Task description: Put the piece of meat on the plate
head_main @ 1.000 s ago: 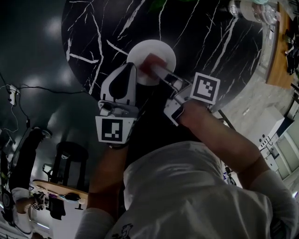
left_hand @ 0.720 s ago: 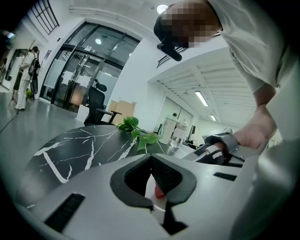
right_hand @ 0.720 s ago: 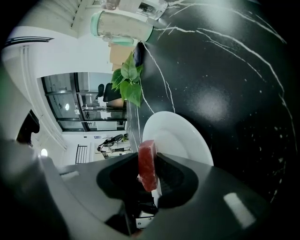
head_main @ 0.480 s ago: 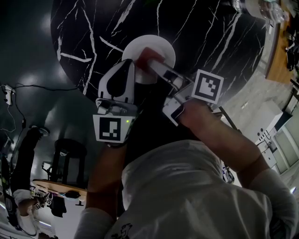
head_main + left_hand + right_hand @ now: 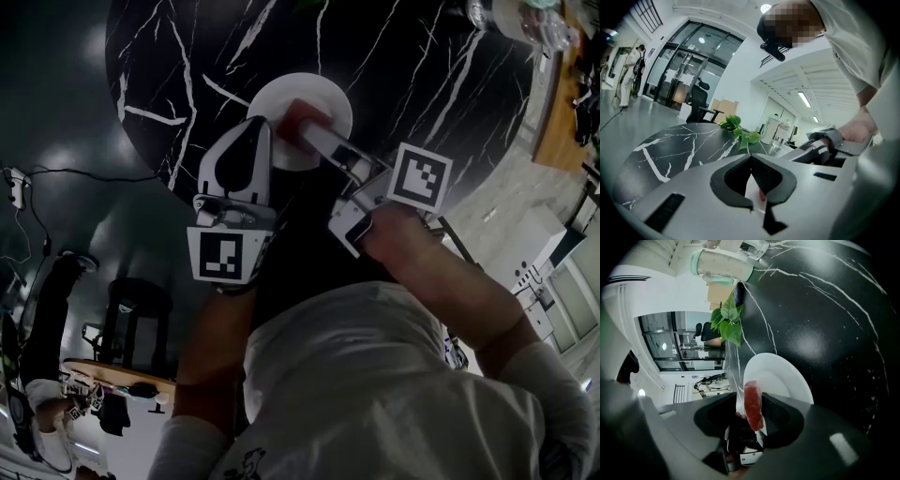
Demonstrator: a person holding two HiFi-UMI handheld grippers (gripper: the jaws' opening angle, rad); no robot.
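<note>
A white plate (image 5: 323,94) lies on the round black marble table (image 5: 412,84). Over the plate's near rim, the red piece of meat (image 5: 298,114) stands on edge between the jaws of my right gripper (image 5: 305,129). In the right gripper view the meat (image 5: 753,405) leans on one jaw and a gap shows at the other, above the plate (image 5: 785,376). These jaws have just been opening, so the gripper is open. My left gripper (image 5: 255,129) rests beside it at the plate's left edge, shut and empty. Past its jaws show the plate (image 5: 752,187) and meat (image 5: 761,196).
A leafy green sprig (image 5: 727,319) and a clear jar with a pale green band (image 5: 724,264) stand at the table's far side. The table's near edge runs just under both grippers. A dark stool (image 5: 141,309) stands on the floor at the left.
Both grippers stay at the plate's near rim, with the meat still at the right gripper's tips. Only the camera's view has shifted a little.
</note>
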